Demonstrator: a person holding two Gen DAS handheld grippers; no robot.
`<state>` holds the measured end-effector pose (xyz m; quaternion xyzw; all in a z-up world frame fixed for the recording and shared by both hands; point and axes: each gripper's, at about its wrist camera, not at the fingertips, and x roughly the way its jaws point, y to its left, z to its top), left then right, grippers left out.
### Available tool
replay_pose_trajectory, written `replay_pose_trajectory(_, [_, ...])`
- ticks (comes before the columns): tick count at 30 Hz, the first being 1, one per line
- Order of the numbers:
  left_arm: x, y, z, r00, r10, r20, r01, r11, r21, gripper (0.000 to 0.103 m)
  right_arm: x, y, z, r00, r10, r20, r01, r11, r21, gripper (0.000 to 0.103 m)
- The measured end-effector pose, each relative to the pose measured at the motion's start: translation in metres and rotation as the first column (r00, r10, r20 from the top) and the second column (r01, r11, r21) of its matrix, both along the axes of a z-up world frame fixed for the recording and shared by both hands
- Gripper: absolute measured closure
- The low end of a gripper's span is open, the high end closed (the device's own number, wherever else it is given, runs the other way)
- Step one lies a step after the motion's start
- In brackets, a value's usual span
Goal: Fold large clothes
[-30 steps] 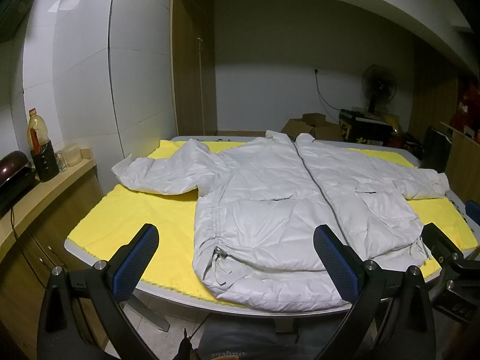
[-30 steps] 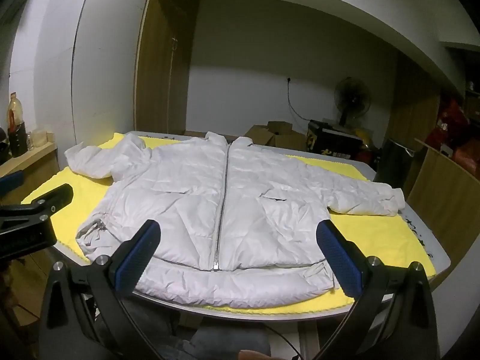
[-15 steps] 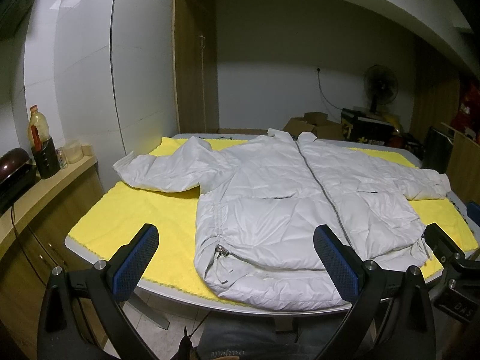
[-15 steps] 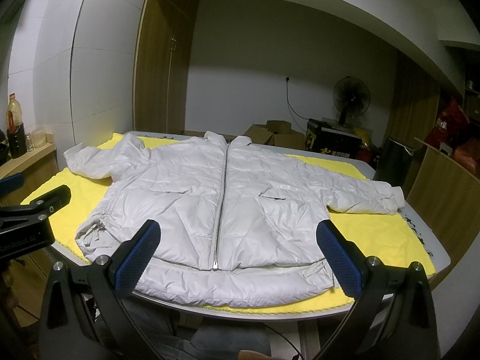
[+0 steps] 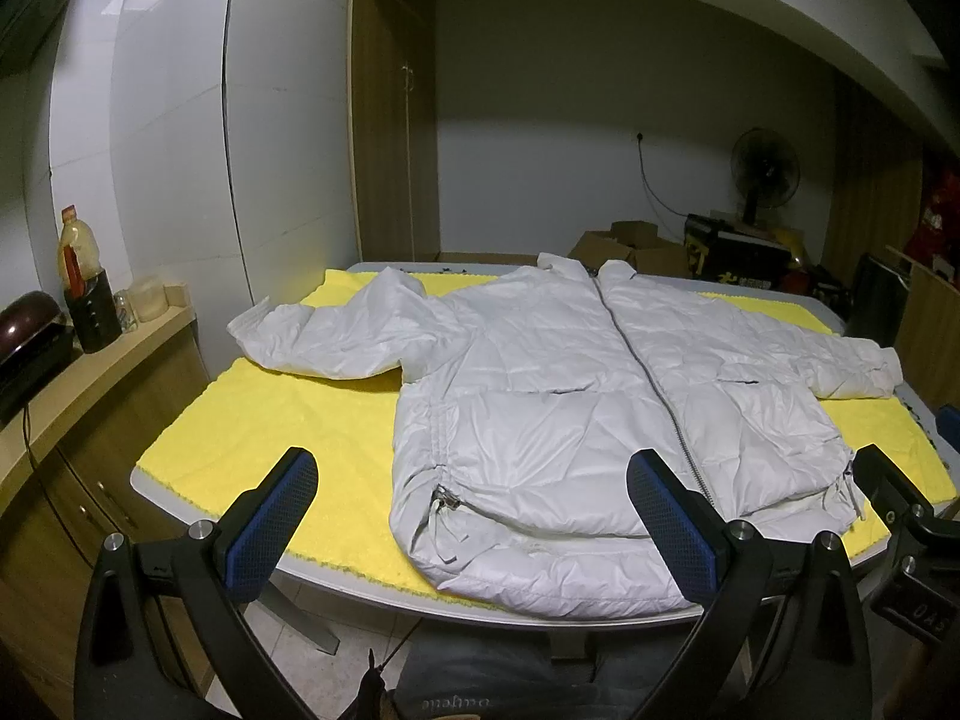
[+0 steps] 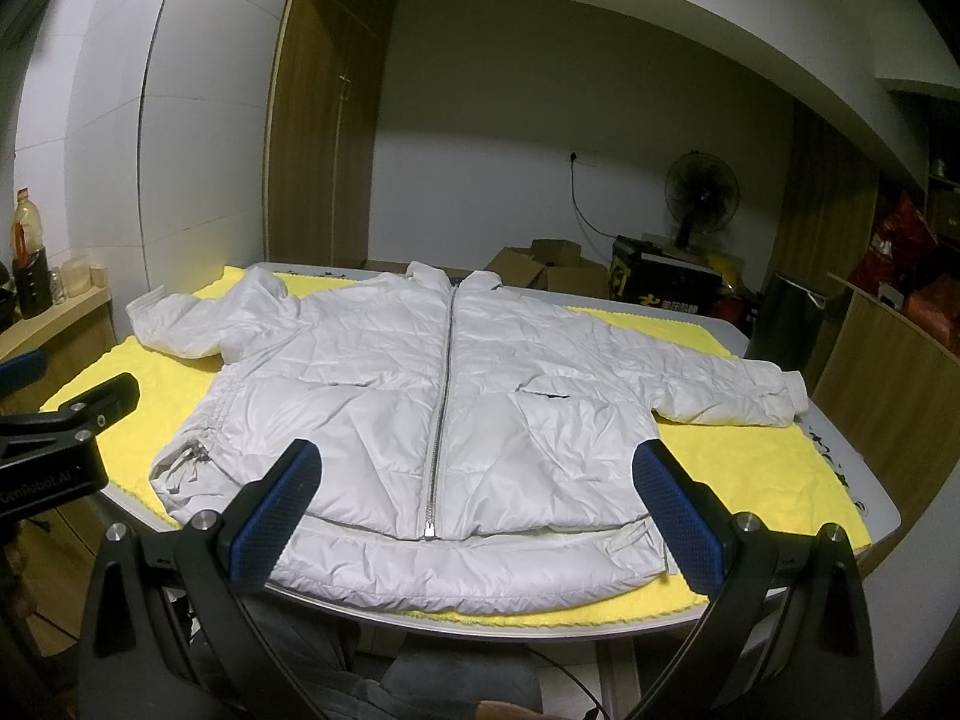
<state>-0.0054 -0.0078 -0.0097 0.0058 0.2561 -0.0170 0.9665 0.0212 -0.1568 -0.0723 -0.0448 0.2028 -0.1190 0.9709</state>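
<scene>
Jacket (image 6: 456, 396): spread flat, zipped, hem at the table's (image 6: 864, 498) near edge.
Left claw (image 5: 474, 528): gaping, holding nothing.
Right claw (image 6: 474, 516): gaping, holding nothing.
Progress: no fold made; sleeves and body all remain.

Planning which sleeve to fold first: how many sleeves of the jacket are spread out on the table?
2. On the white jacket, one sleeve lies out to the left over the yellow cloth, the other sleeve out to the right. Neither is folded in.

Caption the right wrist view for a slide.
Open right gripper hovers before a zipped white puffer jacket spread on a yellow cloth.
</scene>
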Motion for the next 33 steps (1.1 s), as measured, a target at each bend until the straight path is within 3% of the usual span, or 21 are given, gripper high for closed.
replay_pose_trajectory(33, [0.012,0.01,-0.002,0.998,0.05,-0.044,-0.052,0.998,-0.036,0.0,-0.001,0.001,-0.005,1.0,0.01,-0.012,-0.01,1.0,0.008,0.0])
